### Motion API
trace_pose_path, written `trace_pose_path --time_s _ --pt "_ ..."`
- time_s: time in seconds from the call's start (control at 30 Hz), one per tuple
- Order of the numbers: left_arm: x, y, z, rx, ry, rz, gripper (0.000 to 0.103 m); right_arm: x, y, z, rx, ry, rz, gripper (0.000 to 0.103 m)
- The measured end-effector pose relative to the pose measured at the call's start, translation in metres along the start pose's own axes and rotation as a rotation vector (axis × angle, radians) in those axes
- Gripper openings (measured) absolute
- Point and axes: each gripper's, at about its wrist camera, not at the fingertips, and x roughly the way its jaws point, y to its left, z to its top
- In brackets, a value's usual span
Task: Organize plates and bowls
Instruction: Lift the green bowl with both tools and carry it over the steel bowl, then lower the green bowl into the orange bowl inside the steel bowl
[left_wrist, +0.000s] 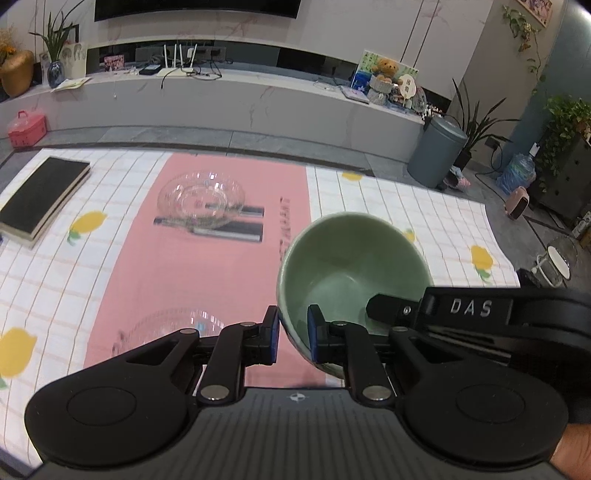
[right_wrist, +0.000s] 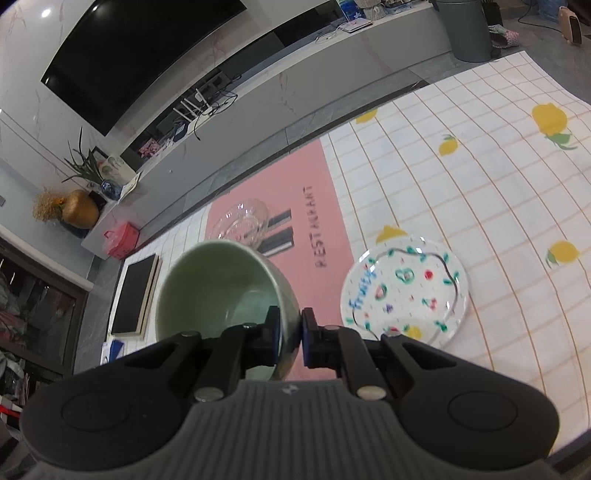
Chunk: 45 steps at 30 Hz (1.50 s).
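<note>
**While Pinched at the Rim From Two Sides, Hangs Tilted Over the Pink Mat**

Seen along the left wrist: green bowl (left_wrist: 351, 266) tipped off its base, empty inside turned up toward the camera. Pinched at the near rim by the left gripper (left_wrist: 293, 330), jaws narrow, one blue pad (left_wrist: 273, 332) against the outer wall and the other inside, with the wall between them. Pinched again at the right side of the rim by the right gripper (right_wrist: 290, 328), jaws almost together, one pad inside the bowl and one outside. From the left wrist, a black finger of that second gripper reaching into the bowl from the right.

Hangs over the right edge of the pink mat (left_wrist: 221, 258), itself spread on a checked, lemon-print tablecloth (left_wrist: 406, 206). Farther back on the mat, nested clear glass bowls (left_wrist: 201, 199), well apart from the green one. Nearer, just beyond the left gripper's arm, another clear glass dish (left_wrist: 173, 326), partly hidden. Right of the mat, flat on the cloth, a white plate with coloured fruit print (right_wrist: 406, 291), its near edge hidden behind the right gripper's finger. At the far left of the cloth, a dark-covered book (left_wrist: 40, 195), lying flat and well apart from all the dishes.
</note>
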Motion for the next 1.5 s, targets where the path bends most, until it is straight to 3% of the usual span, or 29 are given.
trace_pose_path --time_s 0.6,0.8,1.2,1.5 --pt "-0.017 0.013 -0.072 0.019 0.100 -0.031 0.019 -0.008 -0.029 -0.075 -0.003 0.098 0.013 0.011" --pt "-0.009 0.015 -0.084 0.016 0.161 -0.044 0.026 0.000 -0.030 -0.079 -0.020 0.129 -0.014 0.011" --pt "-0.008 0.023 -0.084 -0.014 0.197 -0.060 0.030 0.017 -0.024 -0.089 -0.130 0.184 -0.087 0.009" --pt "-0.011 0.035 -0.081 -0.097 0.193 -0.095 0.031 0.021 -0.011 -0.096 -0.246 0.195 -0.141 0.010"
